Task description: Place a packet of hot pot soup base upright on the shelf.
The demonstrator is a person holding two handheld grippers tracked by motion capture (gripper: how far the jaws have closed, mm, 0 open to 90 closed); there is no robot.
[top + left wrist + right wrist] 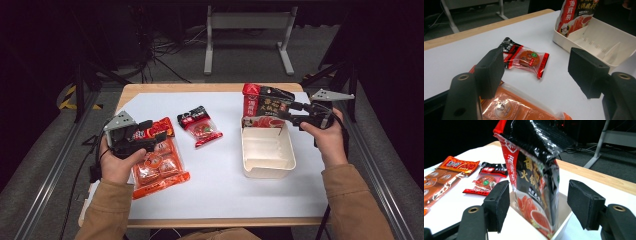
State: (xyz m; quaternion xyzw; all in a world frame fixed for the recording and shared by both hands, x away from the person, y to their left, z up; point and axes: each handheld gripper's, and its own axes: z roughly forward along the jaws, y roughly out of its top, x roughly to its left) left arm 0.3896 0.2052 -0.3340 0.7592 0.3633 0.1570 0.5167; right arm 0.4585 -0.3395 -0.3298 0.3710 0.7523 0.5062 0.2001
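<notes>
A tall red and black sauce bag (262, 106) stands upright in the far end of a white bin (269, 169). My right gripper (289, 112) is open around it; in the right gripper view the bag (534, 170) sits between the spread pads, with a gap on each side. My left gripper (156, 136) is open over the top end of a large orange packet (160, 167), with nothing between its pads. A small red and black packet (200, 126) lies flat mid-table, ahead of the left gripper (536, 60).
A white sheet (220, 195) covers the wooden table (200, 87). The bin's near part (604, 42) holds nothing and has a low divider. Beyond the table's far edge are a grey frame (247, 22) and floor cables (165, 50).
</notes>
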